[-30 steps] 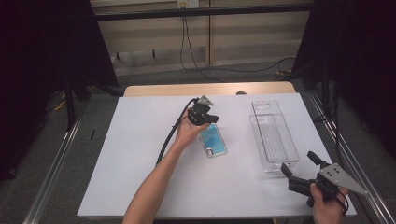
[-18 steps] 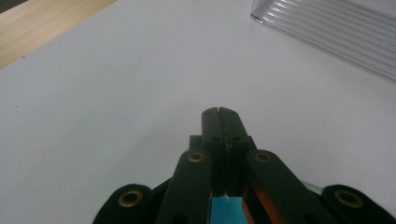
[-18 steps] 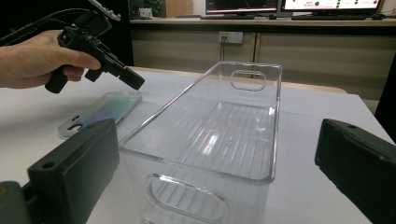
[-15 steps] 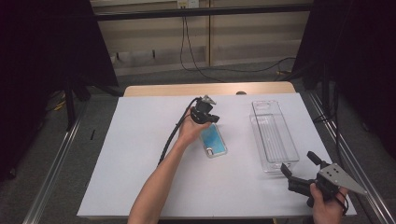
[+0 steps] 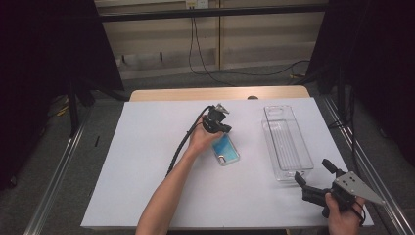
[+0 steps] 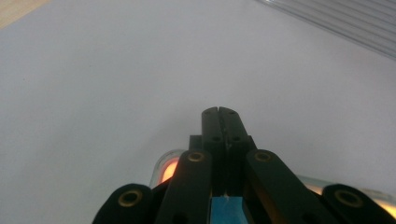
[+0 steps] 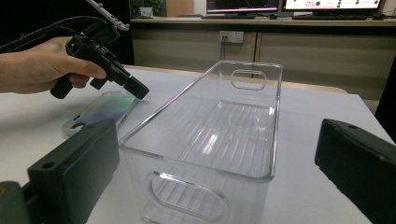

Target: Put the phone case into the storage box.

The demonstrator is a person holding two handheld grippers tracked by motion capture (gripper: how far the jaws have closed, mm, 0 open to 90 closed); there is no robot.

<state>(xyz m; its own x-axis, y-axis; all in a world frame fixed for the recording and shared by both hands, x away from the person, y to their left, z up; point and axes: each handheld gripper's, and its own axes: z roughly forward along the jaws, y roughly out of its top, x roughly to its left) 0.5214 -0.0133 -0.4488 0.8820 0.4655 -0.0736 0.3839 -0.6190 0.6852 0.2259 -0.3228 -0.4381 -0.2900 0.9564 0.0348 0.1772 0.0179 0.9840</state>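
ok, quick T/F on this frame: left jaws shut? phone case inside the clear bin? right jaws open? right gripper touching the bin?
1. The left gripper has its jaws shut. True.
2. The phone case lies inside the clear bin. False: it lies on the white table, beside the bin.
3. The right gripper has its jaws open. True.
4. The right gripper grips the bin's wall. False: it hangs apart from it, jaws empty.

No text, label, brand or number can be read anywhere in these pictures.
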